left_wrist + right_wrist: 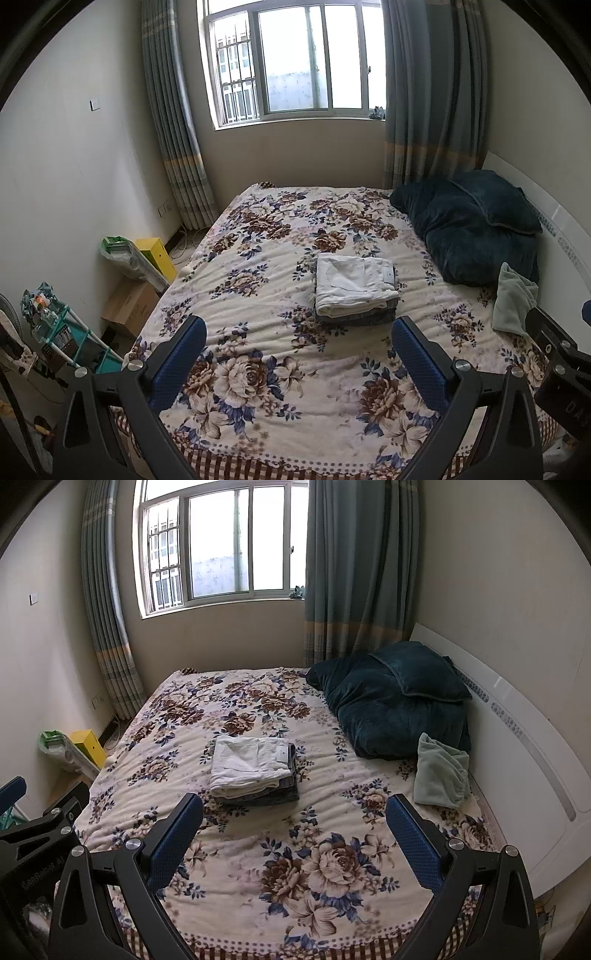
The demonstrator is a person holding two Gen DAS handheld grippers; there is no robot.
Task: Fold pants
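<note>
Now | white pants (354,283) folded atop stack (on bed (258,369)) | both claws wide, empty

White folded pants (354,282) lie on a darker folded garment, maybe jeans (364,316), on the flowered bed (258,295); left gripper (299,354) fingers (419,365) spread apart.

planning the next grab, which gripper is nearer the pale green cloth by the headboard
Right. The right gripper has the green cloth just ahead to its right; the left gripper sits further left, beyond it.
</note>
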